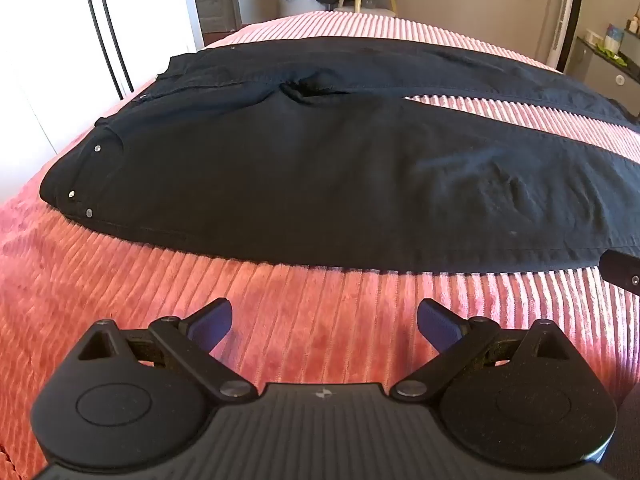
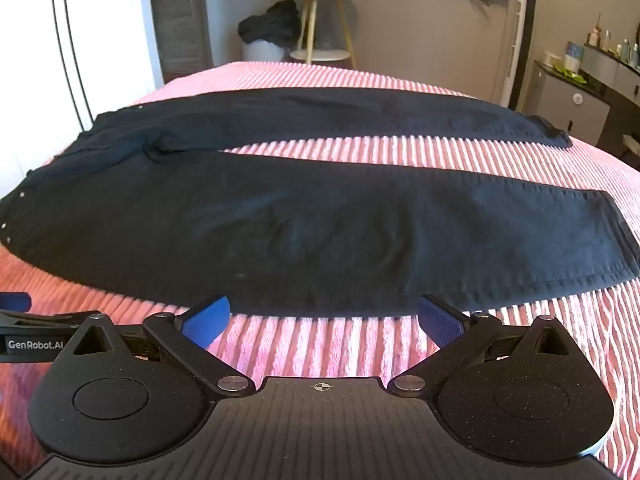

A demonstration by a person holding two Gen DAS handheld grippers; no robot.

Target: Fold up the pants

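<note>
Black pants (image 1: 304, 184) lie flat on a pink ribbed bedspread (image 1: 280, 320), waistband to the left, both legs running to the right with a strip of spread between them. In the right wrist view the same pants (image 2: 320, 232) show both hems at the right. My left gripper (image 1: 324, 326) hovers open over the spread, just short of the near leg's edge, with nothing between its blue pads. My right gripper (image 2: 324, 322) is open too, its fingertips at the near leg's lower edge. The left gripper's side (image 2: 24, 328) shows at the left border of the right wrist view.
Beyond the bed stand a white basket with dark clothes (image 2: 268, 32) and a small round side table (image 2: 320, 24). A bright window with black cables (image 1: 104, 28) is at the left. A counter with bottles (image 2: 600, 60) runs along the right wall.
</note>
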